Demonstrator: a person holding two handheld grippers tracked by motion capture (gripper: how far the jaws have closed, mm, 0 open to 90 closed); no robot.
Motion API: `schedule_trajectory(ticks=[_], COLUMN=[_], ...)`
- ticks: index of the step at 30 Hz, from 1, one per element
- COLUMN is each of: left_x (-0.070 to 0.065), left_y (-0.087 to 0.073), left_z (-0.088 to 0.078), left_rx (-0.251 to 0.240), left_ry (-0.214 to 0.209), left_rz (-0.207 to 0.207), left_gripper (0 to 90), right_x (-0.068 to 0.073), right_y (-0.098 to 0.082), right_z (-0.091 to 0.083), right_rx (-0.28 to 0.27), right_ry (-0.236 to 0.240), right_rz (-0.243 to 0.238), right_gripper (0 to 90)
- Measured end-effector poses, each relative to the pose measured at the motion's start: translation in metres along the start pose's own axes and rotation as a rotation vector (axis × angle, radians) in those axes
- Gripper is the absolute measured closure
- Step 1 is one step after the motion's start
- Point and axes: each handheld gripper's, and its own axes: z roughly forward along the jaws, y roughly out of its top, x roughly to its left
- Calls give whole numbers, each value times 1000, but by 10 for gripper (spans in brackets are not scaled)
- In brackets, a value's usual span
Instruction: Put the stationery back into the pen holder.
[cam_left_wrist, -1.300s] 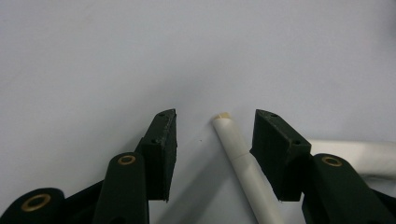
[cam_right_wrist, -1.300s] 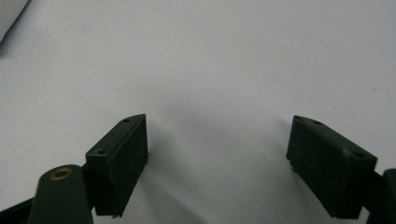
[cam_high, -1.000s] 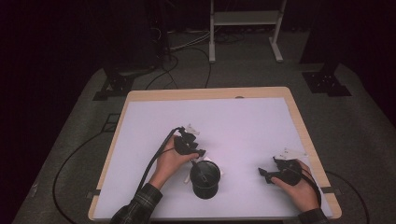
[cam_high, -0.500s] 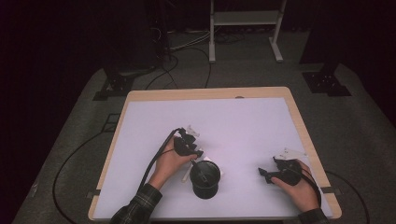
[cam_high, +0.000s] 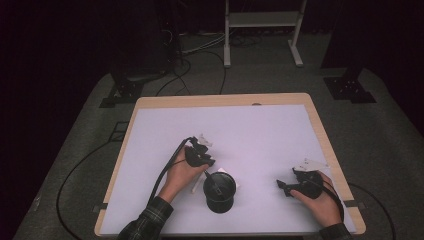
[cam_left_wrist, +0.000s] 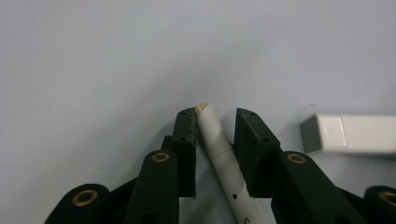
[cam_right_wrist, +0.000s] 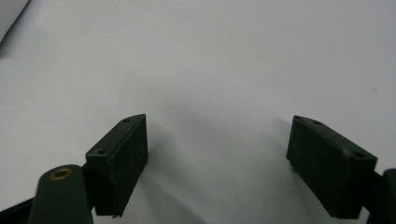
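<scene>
The slim white paper-wrapped stick with a tan tip (cam_left_wrist: 219, 144) lies on the white counter (cam_high: 260, 130), between the left gripper's (cam_left_wrist: 215, 122) fingers (cam_left_wrist: 184, 140), its long axis slanting along them. They have just been closing; one touches it, the other stands apart. The right gripper (cam_right_wrist: 217, 140), fingers wide apart, rests well away.

Wooden-rimmed table (cam_high: 220, 99), topped almost edge to edge with a pale white sheet (cam_high: 260, 130). On the sheet near the front edge, a black round cup (cam_high: 219, 192), upright, mouth facing up. In the left gripper view, a white rectangular block (cam_left_wrist: 359, 135) lying flat (one grey end face showing). Around the table, grey carpeted floor (cam_high: 385, 140), with black cables (cam_high: 172, 82) trailing over it. Behind, a white metal frame (cam_high: 262, 20) and two black stand bases (cam_high: 350, 87), well apart.
</scene>
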Motion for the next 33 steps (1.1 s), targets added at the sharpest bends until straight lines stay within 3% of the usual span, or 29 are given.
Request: schedule_trajectory(ticks=[24,33], left_x=[6,10], left_y=[-2,-3], left_z=[0,-1], left_rx=[-12,-22], left_ry=[-11,-41], left_rz=[0,-22], left_gripper=[785,786], right_x=[0,0], right_y=[0,0], right_z=[0,0], right_rx=[1,0], right_ry=[0,1], right_rz=[1,0], right_gripper=[194,194])
